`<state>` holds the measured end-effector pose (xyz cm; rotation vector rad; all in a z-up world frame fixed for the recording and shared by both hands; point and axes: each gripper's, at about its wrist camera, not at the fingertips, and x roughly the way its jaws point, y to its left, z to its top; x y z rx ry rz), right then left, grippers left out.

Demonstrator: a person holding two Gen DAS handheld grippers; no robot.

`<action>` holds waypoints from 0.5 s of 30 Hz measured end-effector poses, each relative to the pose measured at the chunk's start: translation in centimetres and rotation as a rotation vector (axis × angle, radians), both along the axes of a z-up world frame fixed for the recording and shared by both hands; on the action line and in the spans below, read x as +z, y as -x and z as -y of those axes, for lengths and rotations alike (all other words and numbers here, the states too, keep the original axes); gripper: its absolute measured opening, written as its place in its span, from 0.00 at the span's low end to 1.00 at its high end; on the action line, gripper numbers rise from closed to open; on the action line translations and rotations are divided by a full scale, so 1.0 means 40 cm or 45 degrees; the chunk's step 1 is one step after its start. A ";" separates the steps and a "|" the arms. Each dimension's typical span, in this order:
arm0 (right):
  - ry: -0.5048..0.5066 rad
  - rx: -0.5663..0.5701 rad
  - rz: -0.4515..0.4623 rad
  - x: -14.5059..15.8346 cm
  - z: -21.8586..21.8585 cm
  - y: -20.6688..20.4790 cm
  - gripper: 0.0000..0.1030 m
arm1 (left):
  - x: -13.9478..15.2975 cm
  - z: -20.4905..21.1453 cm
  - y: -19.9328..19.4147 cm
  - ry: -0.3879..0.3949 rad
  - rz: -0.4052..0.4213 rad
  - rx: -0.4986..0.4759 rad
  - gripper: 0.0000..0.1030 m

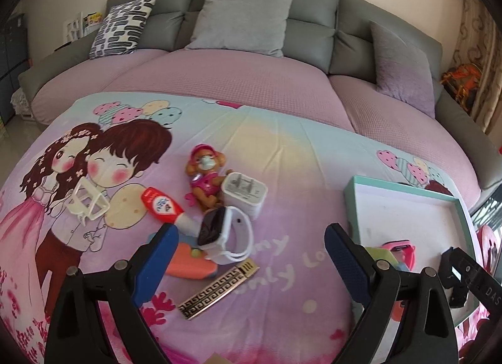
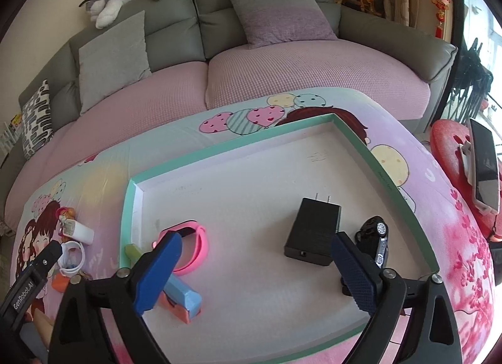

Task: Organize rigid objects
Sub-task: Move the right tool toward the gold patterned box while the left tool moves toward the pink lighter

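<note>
Left gripper (image 1: 248,238) spread wide, nothing between the pads, hovering over the loose pile on the cartoon-print sheet (image 1: 282,150). Right gripper (image 2: 255,249) also spread wide and empty, above the near part of the teal-rimmed tray (image 2: 226,144). Pile outside the tray, left wrist view: white smartwatch (image 1: 224,232) lying on its side, dark screen facing the camera's left, strap loop trailing right; its lower end rests on an orange block (image 1: 188,262). Red tube (image 1: 164,204) has its long axis diagonal, red end upper left, white cap end lower right, touching the watch. White charger (image 1: 245,193) sits just behind the watch, prongs face up. Pink puppy figure (image 1: 205,176) lies on its back, head toward the sofa (image 1: 313,9), touching the charger. Gold-and-black patterned strip (image 1: 219,290) lies flat, long axis running lower left to upper right, just in front of the watch. Clear plastic frame (image 1: 89,201) is apart on the left. In the tray, right wrist view: black adapter (image 2: 313,232) flat, prongs pointing to the far rim; black toy car (image 2: 375,238) just right of it, near the right rim; pink watch band (image 2: 191,248) near the left wall; blue-orange block (image 2: 183,298) partly hidden behind the left pad; green piece (image 2: 133,251) at the left wall, shape unclear
</note>
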<state>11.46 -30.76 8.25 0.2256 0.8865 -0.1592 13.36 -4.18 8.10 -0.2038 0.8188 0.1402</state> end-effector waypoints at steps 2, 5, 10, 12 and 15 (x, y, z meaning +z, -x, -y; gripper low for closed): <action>0.010 0.039 0.008 0.002 -0.031 -0.004 0.99 | -0.004 -0.031 0.002 0.016 -0.005 0.051 0.97; 0.015 0.101 0.008 0.002 -0.079 -0.009 0.99 | -0.004 -0.074 0.012 0.047 0.002 0.108 1.00; 0.020 0.230 0.010 -0.001 -0.172 -0.016 0.99 | 0.001 -0.126 0.030 0.028 0.001 0.171 1.00; 0.011 0.283 0.011 -0.004 -0.211 -0.015 0.99 | 0.002 -0.152 0.040 0.019 -0.006 0.204 1.00; -0.009 0.361 0.004 -0.012 -0.267 -0.014 0.99 | -0.001 -0.195 0.053 0.003 -0.036 0.248 1.00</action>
